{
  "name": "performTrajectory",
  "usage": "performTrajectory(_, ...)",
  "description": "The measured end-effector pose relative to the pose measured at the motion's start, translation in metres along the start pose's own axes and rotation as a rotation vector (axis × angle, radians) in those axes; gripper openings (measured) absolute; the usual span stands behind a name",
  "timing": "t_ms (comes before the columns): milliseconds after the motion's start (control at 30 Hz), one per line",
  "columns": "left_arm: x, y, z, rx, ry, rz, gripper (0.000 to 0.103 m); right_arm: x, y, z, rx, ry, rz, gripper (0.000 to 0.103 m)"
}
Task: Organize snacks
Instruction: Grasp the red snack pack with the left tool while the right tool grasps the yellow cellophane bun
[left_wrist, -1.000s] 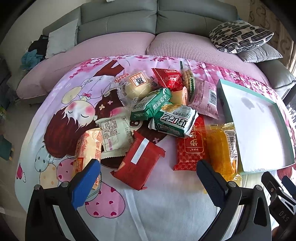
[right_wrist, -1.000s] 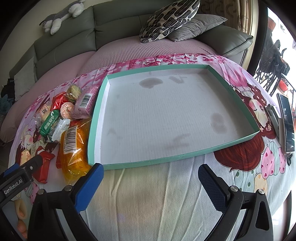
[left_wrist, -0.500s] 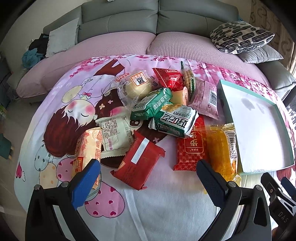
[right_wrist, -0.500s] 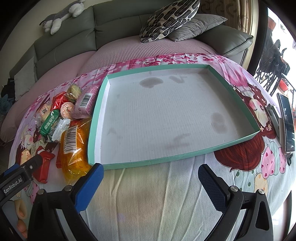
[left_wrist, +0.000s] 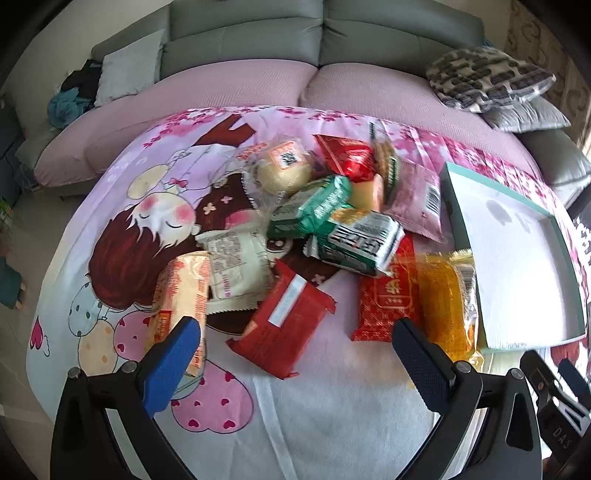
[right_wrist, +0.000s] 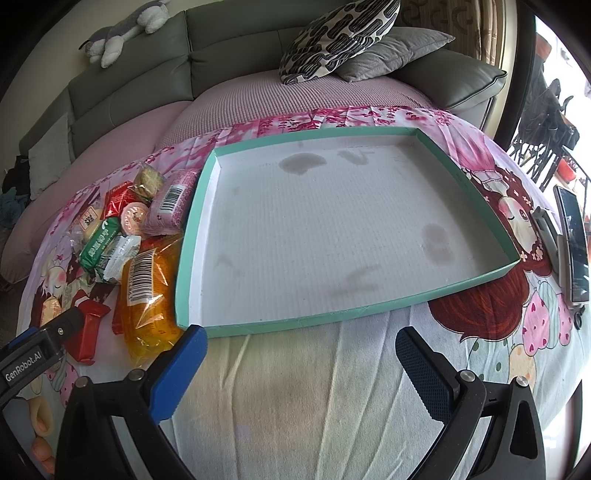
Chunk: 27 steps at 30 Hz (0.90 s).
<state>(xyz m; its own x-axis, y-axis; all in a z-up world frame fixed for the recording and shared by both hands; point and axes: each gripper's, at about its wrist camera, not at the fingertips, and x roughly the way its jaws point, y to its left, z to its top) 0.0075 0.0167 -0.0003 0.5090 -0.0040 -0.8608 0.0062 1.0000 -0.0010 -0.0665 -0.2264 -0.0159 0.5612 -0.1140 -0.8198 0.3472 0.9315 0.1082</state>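
Snacks (left_wrist: 332, 236) lie heaped just left of the teal-rimmed tray (left_wrist: 458, 206); left gripper (left_wrist: 295, 343) hangs spread above the red packet (left_wrist: 284, 317), nothing picked yet. Right gripper (right_wrist: 301, 354), spread and empty, faces the tray's near rim; a pick likely comes next.

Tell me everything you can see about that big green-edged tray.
The tray is a shallow, rectangular box lid, seemingly cardboard, with a mint-green rim and a white ribbed floor marked by several grey stains. It lies flat and empty on the cartoon bedsheet. The orange snack packet presses against its left wall; a pink packet lies close beside it.
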Motion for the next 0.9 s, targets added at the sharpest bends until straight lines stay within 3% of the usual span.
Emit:
performTrajectory(267, 0.008, 0.039, 0.009, -0.142, 0.026, 0.006, 0.103, 0.003, 0.026, -0.002, -0.066, 0.009, 0.099, 0.103)
performTrajectory(567, 0.025, 0.020, 0.014, -0.042, 0.080, -0.052, 0.101, 0.006, 0.050, 0.002, -0.124, 0.015, 0.111, 0.103)
performTrajectory(633, 0.029, 0.015, 0.014, -0.026, 0.097, -0.078, 0.089, 0.007, 0.052, 0.004, -0.129, 0.017, 0.112, 0.103)
performTrajectory(900, 0.050, 0.004, 0.012, 0.005, 0.178, -0.119, 0.066, 0.002, 0.065, 0.012, -0.183, 0.009, 0.131, 0.103)
